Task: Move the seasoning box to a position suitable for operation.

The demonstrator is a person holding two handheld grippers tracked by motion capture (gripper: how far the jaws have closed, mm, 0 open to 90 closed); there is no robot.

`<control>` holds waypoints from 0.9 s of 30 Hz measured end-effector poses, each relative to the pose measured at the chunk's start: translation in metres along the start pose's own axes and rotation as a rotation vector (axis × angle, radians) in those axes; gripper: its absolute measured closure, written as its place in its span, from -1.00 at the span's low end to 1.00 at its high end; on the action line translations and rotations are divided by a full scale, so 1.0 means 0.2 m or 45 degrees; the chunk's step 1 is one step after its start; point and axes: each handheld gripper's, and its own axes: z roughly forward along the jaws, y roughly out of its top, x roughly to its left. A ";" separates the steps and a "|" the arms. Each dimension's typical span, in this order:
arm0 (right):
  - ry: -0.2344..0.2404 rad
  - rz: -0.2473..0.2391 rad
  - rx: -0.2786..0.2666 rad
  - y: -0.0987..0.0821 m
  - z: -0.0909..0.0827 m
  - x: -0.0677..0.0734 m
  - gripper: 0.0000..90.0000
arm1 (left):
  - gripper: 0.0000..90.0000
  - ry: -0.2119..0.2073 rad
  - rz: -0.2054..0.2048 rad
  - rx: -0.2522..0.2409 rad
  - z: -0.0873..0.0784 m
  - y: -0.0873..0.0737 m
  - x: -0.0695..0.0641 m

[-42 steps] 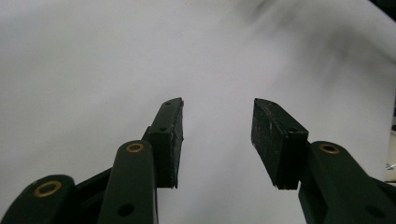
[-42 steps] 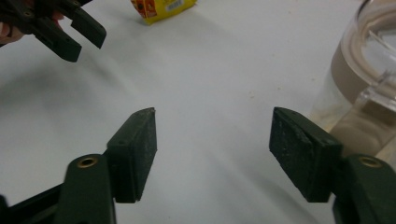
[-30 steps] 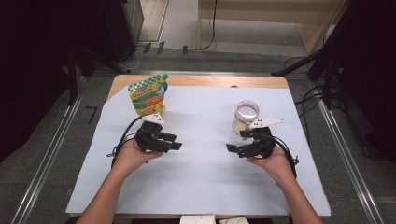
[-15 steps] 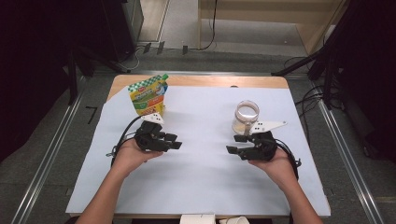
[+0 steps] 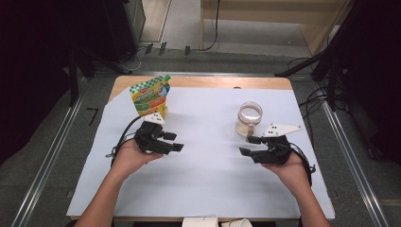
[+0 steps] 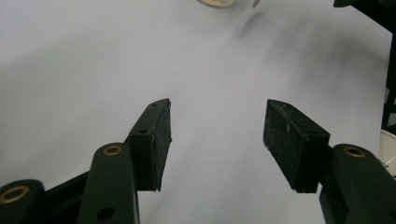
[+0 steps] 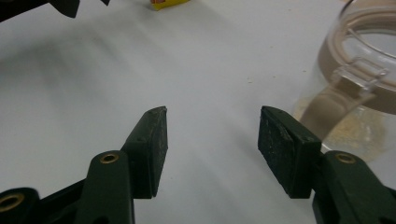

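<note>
A green and yellow pouch (image 5: 149, 94) stands upright at the back left of the white sheet (image 5: 208, 179). A clear glass jar (image 5: 249, 118) with a handle and some pale crumbs in it stands at the back right. My left gripper (image 5: 174, 142) hovers in front of the pouch, pointing right. Its jaws have just been opening, and only bare sheet lies between them in the left gripper view (image 6: 217, 116). My right gripper (image 5: 248, 145) points left just in front of the jar. Its jaws have just been closing on nothing (image 7: 212, 123), with the jar (image 7: 359, 88) beyond its right jaw.
The wooden table edge (image 5: 203, 81) shows behind the sheet. Cables and metal rails run along the dark floor on both sides. White paper items (image 5: 203, 221) sit at the near edge. The pouch's corner (image 7: 169, 3) peeks in far off in the right gripper view.
The right hand has drifted a little to the right and lifted slightly, staying beside the jar. The left hand has kept its place.
</note>
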 end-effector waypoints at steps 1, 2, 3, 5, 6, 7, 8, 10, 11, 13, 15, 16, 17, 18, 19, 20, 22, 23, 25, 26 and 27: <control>-0.004 0.006 -0.004 0.00 -0.01 -0.01 -0.03 | -0.06 -0.001 -0.003 -0.004 0.00 0.00 0.00; -0.011 0.007 -0.007 0.00 -0.01 -0.01 -0.03 | -0.07 -0.009 -0.006 -0.011 0.00 0.00 0.00; -0.014 0.009 -0.009 -0.01 -0.02 -0.02 -0.03 | -0.07 -0.011 -0.008 -0.012 -0.01 0.00 -0.01; -0.029 0.009 -0.011 -0.01 -0.03 -0.04 -0.03 | -0.08 -0.012 -0.006 -0.012 -0.01 0.00 -0.01; -0.030 0.003 -0.016 -0.01 -0.03 -0.04 -0.03 | -0.08 -0.013 -0.002 -0.009 -0.01 0.00 -0.01; -0.042 0.011 -0.016 -0.01 -0.04 -0.05 -0.03 | -0.09 -0.014 -0.001 -0.011 -0.01 0.01 -0.01; -0.050 0.014 -0.016 -0.01 -0.04 -0.06 -0.03 | -0.09 -0.017 -0.001 -0.013 -0.01 0.01 -0.01; -0.080 0.025 -0.025 -0.02 -0.05 -0.09 -0.03 | -0.10 -0.019 0.001 -0.016 -0.01 0.01 -0.01; -0.089 0.030 -0.027 -0.02 -0.05 -0.10 -0.03 | -0.10 -0.020 0.004 -0.016 -0.01 0.01 -0.02; -0.113 0.043 -0.024 -0.03 -0.06 -0.14 -0.03 | -0.11 -0.018 0.005 -0.016 -0.01 0.01 -0.02; -0.136 0.067 -0.019 -0.04 -0.06 -0.17 -0.03 | -0.12 -0.014 0.005 -0.014 -0.01 0.01 -0.02; -0.150 0.074 -0.022 -0.05 -0.06 -0.19 -0.03 | -0.12 -0.015 0.007 -0.015 -0.01 0.01 -0.02; -0.164 0.090 -0.033 -0.05 -0.06 -0.20 -0.04 | -0.13 -0.014 0.008 -0.017 -0.01 0.01 -0.02; -0.181 0.092 -0.043 -0.05 -0.06 -0.22 -0.05 | -0.13 -0.006 0.006 -0.021 -0.01 0.00 -0.02; -0.192 0.102 -0.050 -0.05 -0.06 -0.23 -0.06 | -0.13 0.002 0.011 -0.021 -0.02 0.00 -0.02; -0.202 0.119 -0.059 -0.05 -0.05 -0.25 -0.07 | -0.15 0.015 0.022 -0.024 -0.02 0.00 -0.02; -0.208 0.152 -0.061 -0.05 -0.03 -0.28 -0.12 | -0.16 0.025 0.016 -0.029 -0.02 -0.01 -0.01; -0.221 0.162 -0.053 -0.05 -0.02 -0.29 -0.15 | -0.16 0.022 0.010 -0.031 -0.03 -0.01 -0.01; -0.249 0.167 -0.054 -0.05 0.00 -0.32 -0.16 | -0.16 0.026 0.009 -0.033 -0.03 -0.02 -0.01; -0.255 0.178 -0.060 -0.06 0.01 -0.34 -0.16 | -0.16 0.027 0.008 -0.031 -0.03 -0.02 -0.01; -0.258 0.192 -0.063 -0.06 0.02 -0.35 -0.16 | -0.16 0.027 0.007 -0.034 -0.04 -0.02 -0.01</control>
